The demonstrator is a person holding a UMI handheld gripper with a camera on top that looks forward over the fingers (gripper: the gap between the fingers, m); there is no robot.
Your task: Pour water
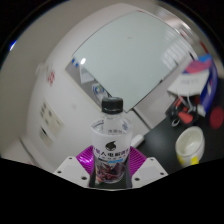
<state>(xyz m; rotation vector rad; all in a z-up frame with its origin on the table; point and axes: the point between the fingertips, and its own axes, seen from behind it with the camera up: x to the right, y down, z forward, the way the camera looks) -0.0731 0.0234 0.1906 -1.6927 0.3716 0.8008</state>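
Between the tongs (111, 172) stands the bottle (111, 140), clenched upright, so water stays inside until the cup (189, 147)

The bottle (110, 140) is clear, with a black cap and a label white above, black below with white characters, and purple at the bottom. The gripper (110, 175) has magenta pads. The bench (60, 80) is white. A pale yellow cup (190, 147) has a white rim.
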